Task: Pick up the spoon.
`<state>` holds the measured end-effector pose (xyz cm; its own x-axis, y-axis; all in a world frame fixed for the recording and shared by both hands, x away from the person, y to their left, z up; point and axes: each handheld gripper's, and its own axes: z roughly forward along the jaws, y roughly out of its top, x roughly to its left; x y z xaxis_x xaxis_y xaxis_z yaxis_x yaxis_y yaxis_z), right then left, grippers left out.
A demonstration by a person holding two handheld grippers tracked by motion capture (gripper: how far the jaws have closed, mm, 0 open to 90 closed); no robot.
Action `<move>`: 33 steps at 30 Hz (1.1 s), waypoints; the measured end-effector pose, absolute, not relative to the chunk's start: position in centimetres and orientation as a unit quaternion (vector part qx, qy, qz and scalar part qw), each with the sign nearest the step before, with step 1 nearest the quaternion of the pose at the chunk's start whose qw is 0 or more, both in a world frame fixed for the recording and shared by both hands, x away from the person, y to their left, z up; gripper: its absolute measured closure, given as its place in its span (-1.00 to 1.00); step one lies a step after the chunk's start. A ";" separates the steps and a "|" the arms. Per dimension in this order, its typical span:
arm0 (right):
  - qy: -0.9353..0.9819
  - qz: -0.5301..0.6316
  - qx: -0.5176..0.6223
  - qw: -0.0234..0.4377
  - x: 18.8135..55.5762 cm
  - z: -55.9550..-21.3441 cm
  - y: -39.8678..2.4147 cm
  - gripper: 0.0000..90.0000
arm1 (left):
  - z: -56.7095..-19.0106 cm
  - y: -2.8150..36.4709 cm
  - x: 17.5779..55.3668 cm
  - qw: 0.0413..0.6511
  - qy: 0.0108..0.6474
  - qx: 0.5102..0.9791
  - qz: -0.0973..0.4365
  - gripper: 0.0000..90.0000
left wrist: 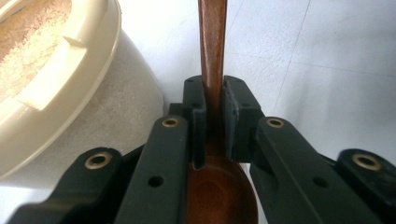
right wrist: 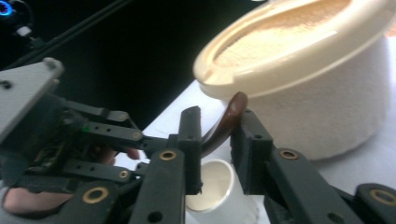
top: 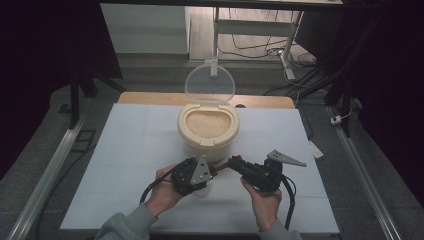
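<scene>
A brown wooden spoon (top: 222, 168) hangs level between my two grippers, just in front of the cream rice container (top: 206, 145). My left gripper (left wrist: 214, 100) is shut on the spoon's handle (left wrist: 212, 42) right above its bowl (left wrist: 219, 196). In the high view the left gripper (top: 210, 173) sits over a small white cup (top: 202, 190). My right gripper (right wrist: 218, 122) has the handle's far end (right wrist: 231, 112) between its jaws, which stand apart with a gap beside the wood. The cup (right wrist: 217, 189) stands below them.
The container holds rice (top: 207, 124), and its clear lid (top: 210, 82) is tipped up at the back. It stands mid-table on a white mat (top: 125, 165). A wooden table edge (top: 150, 98) shows behind the mat.
</scene>
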<state>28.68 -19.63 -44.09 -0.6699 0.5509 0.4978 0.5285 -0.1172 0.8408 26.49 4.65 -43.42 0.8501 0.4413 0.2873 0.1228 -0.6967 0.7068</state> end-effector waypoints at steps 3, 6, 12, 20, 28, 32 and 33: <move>0.663 0.641 0.387 -0.003 28.6 -43.8 -19.4 0.81 | -43.4 4.8 26.5 0.357 0.159 0.893 0.223 0.77; 0.666 0.646 0.374 0.001 28.6 -43.5 -19.2 0.83 | -43.3 5.0 26.6 0.363 0.162 0.891 0.218 0.77; 0.666 0.652 0.362 -0.002 28.8 -43.4 -19.1 0.84 | -43.1 5.4 26.7 0.378 0.168 0.886 0.208 0.75; 0.661 0.663 0.350 0.008 29.0 -42.7 -19.9 0.85 | -42.8 8.4 26.6 0.444 0.221 0.852 0.168 0.07; 0.651 0.676 0.345 0.018 29.2 -42.0 -21.3 0.85 | -44.2 13.3 25.5 0.445 0.288 0.831 0.168 -0.26; 0.646 0.682 0.343 0.022 29.3 -41.5 -22.1 0.85 | -45.6 16.0 25.0 0.434 0.316 0.826 0.171 -0.30; 0.646 0.682 0.343 0.022 29.3 -41.5 -22.1 0.85 | -46.0 16.6 25.0 0.432 0.322 0.825 0.171 -0.30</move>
